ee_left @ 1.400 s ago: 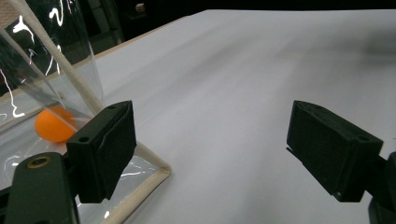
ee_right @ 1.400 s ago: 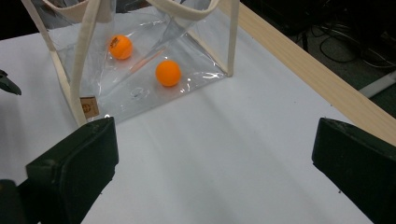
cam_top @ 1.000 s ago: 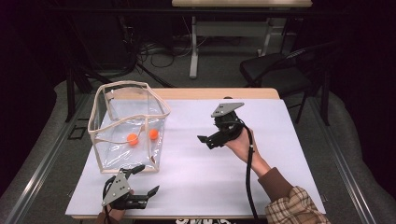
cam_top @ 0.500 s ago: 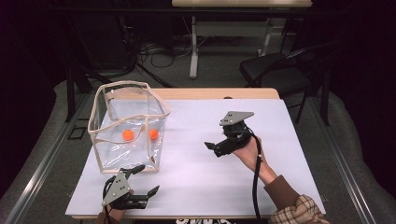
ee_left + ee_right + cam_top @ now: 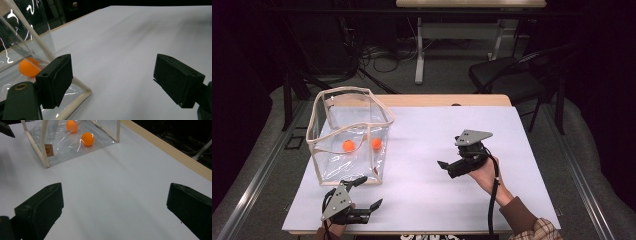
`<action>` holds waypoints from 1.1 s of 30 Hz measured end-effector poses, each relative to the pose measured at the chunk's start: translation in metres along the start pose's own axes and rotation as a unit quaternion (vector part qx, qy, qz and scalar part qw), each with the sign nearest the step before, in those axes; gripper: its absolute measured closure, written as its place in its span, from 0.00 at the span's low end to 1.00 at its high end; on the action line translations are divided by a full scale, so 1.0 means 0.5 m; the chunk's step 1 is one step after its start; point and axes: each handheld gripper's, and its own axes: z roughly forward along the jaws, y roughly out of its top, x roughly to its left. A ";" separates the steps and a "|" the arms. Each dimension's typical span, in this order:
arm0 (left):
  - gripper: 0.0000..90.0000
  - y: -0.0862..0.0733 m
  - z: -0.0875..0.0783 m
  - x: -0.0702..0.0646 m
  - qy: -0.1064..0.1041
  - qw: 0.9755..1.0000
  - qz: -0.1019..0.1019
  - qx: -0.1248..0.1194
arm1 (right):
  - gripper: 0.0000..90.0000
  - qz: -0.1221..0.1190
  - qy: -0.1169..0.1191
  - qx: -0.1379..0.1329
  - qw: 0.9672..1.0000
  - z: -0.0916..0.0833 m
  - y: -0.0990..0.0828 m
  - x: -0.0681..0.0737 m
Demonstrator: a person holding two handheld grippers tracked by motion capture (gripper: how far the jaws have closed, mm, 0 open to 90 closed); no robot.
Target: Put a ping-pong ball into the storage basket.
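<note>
A clear plastic bag (image 5: 349,132) with cream piping edges stands boxy on the smooth white table (image 5: 427,140), two glossy orange balls (image 5: 348,145) resting inside. The left gripper (image 5: 362,192) gapes wide beside its front corner; the right gripper (image 5: 447,166), equally wide, hovers well apart, empty.
</note>
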 end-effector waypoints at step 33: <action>0.17 0.000 0.002 0.000 -0.001 1.000 0.000 0.000 | 0.01 0.000 -0.023 -0.015 1.000 -0.049 -0.132 0.028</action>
